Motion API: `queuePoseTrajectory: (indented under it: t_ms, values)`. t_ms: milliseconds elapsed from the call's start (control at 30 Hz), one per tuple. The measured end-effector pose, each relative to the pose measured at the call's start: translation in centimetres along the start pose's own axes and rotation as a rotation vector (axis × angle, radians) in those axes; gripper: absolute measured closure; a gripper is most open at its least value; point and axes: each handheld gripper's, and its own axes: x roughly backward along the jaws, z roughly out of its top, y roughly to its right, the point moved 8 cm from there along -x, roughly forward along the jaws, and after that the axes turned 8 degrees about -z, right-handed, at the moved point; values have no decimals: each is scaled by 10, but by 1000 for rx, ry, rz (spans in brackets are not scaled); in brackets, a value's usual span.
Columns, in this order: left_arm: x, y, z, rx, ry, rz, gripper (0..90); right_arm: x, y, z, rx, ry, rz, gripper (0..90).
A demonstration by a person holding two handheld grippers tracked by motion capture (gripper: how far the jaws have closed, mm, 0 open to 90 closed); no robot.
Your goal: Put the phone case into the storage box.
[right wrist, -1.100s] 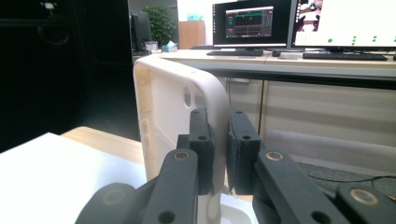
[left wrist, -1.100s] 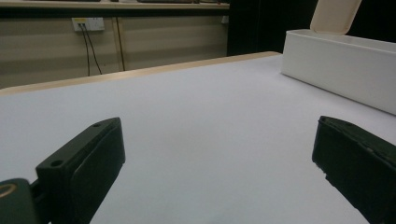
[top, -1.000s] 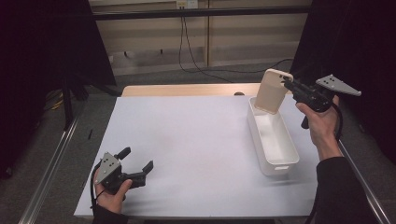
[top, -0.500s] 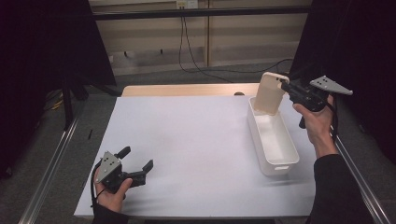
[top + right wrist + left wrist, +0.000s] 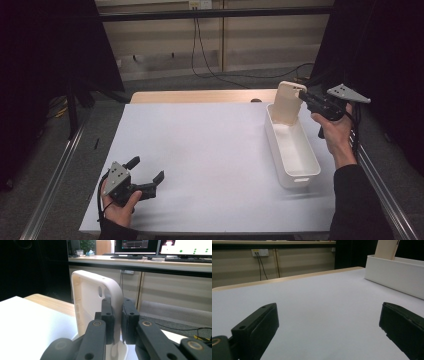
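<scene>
The right gripper (image 5: 306, 98) holds the lid (image 5: 287, 103) upright by its top edge, jaws clamped on the rim; the lid's lower end dips into the far end of the bin (image 5: 291, 148), and whether it touches the bin floor cannot be told. In the right gripper view the pads (image 5: 108, 315) press both faces of the lid (image 5: 90, 300) wall; the lid's lower part is hidden behind the jaws. The bin stands lengthwise on the right side of the table (image 5: 210, 150); its interior is partly shadowed. The left gripper (image 5: 148, 176) rests low at the near left corner, well apart from the bin; its jaws stand wide with bare table between them. In the left gripper view the bin (image 5: 397, 275) is cut off at the right edge; the lid (image 5: 387, 248) is cut off at the top.
</scene>
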Motion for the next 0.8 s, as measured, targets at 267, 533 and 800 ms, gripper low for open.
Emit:
queuePoseTrajectory:
  t_ms: [267, 533, 800]
  values:
    - [-3, -1, 0, -3, -3, -5, 25, -7, -1, -9, 24, -13, 14, 820]
    - [-5, 0, 0, -15, -11, -13, 25, -14, -5, -14, 30, -13, 19, 820]
    - [-5, 0, 0, -21, -14, -5, 25, -23, -5, -22, 36, -16, 8, 820]
